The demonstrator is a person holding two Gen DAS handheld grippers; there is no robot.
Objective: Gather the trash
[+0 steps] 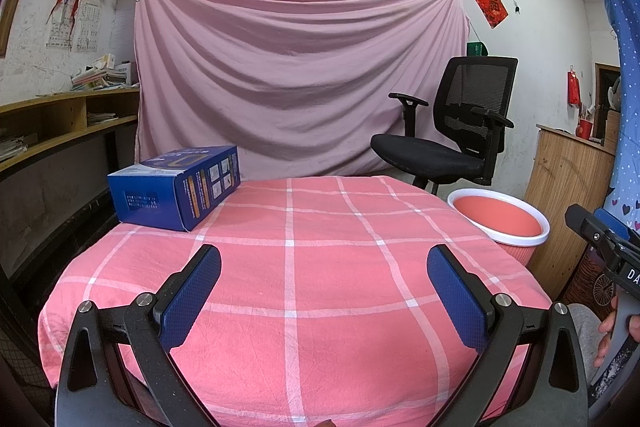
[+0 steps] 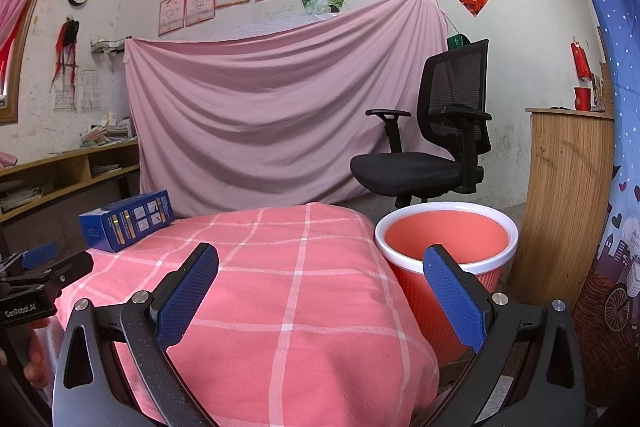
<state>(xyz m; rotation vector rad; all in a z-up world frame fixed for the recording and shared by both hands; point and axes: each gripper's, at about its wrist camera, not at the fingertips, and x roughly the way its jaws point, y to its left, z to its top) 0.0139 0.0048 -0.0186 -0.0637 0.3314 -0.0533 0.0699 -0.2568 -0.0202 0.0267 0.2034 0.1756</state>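
Note:
A blue cardboard box (image 1: pixel 176 187) lies on the far left of the table, which is covered by a pink checked cloth (image 1: pixel 320 267). The same box (image 2: pixel 128 219) shows at the left in the right wrist view. A red bin with a white rim (image 2: pixel 448 255) stands on the floor off the table's right side; in the left wrist view the bin (image 1: pixel 500 223) is at the right. My left gripper (image 1: pixel 324 259) hovers open over the near part of the table, nothing between its fingers. My right gripper (image 2: pixel 320 259) is open too, above the table's right edge beside the bin.
A black office chair (image 1: pixel 448 131) stands behind the table in front of a hanging pink sheet (image 1: pixel 296 75). Wooden shelves (image 1: pixel 60 119) run along the left wall. A wooden cabinet (image 2: pixel 568 203) stands right of the bin. A hand (image 1: pixel 608 335) holds the right gripper's handle.

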